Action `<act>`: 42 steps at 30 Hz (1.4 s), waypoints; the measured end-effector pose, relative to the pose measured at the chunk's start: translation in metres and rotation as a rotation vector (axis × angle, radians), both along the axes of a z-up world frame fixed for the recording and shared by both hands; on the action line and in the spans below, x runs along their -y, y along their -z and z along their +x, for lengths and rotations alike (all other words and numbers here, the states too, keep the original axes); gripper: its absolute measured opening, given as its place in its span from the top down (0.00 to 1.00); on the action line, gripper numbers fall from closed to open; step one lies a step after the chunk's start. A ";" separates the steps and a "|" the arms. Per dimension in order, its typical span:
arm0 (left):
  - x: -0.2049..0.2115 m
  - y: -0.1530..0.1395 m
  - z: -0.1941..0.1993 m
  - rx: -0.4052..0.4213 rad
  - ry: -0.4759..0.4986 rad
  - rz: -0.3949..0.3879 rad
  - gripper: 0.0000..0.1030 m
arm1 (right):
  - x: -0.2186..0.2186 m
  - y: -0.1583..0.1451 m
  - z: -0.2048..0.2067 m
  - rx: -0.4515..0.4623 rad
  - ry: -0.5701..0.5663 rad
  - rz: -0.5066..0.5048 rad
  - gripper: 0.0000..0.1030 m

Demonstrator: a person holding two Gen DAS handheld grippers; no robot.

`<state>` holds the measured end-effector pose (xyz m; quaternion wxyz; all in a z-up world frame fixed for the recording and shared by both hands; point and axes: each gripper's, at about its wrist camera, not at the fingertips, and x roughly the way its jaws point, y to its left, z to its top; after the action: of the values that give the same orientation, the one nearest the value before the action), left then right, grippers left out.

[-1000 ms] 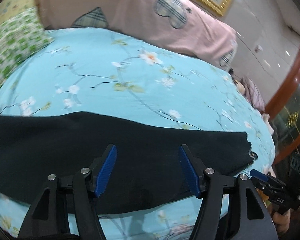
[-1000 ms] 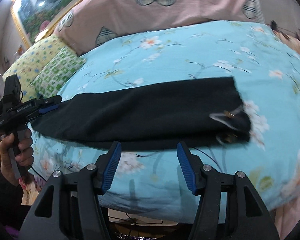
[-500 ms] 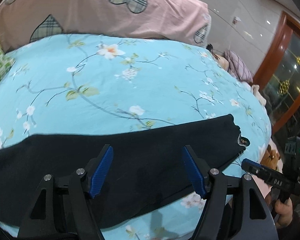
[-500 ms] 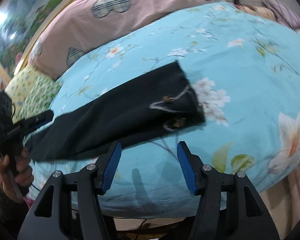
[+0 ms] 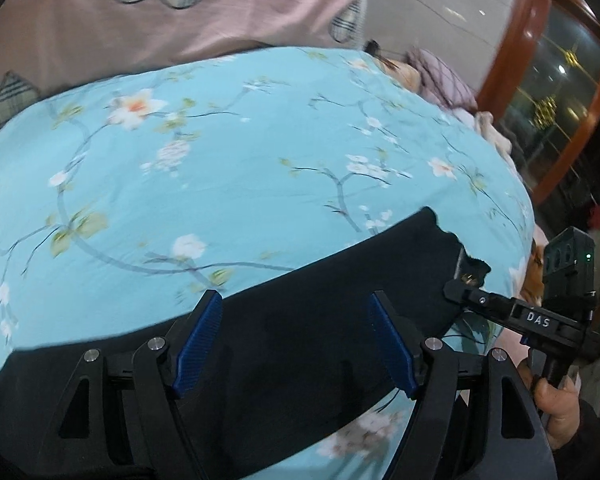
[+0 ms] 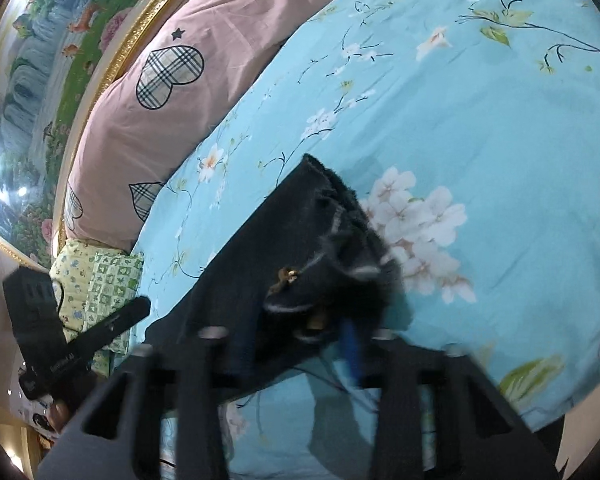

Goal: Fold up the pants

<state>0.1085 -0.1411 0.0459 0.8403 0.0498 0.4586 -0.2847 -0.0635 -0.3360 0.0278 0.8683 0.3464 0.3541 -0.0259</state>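
While hovering the left gripper (image 5: 296,300) wide open, empty, over long black cloth pants (image 5: 320,272) on the blue floral bed (image 5: 220,160), now brings the right gripper (image 6: 296,340) onto their waistband (image 6: 340,216), fingers' grip too blurred to tell, starting the fold.

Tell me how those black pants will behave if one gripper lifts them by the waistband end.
The black pants lie flat and conform to the blue floral bedsheet, so they will probably droop and drag. The fuzzy waistband suggests soft, fairly grippy fabric.
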 end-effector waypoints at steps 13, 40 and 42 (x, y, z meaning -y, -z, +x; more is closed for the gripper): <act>0.120 0.030 0.035 -0.155 0.358 0.062 0.27 | 0.034 0.006 -0.021 0.053 -0.067 0.020 0.88; 0.077 -0.012 0.024 -0.138 0.413 -0.208 0.90 | -0.012 -0.045 -0.012 0.228 -0.299 -0.054 0.88; 0.065 -0.019 0.024 -0.126 0.393 -0.230 0.90 | -0.022 -0.051 -0.009 0.241 -0.328 -0.056 0.88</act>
<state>0.1327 -0.2061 0.0651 0.7386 0.0242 0.4565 -0.4955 -0.0722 -0.3136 0.0789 0.9062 0.2605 0.2985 0.1478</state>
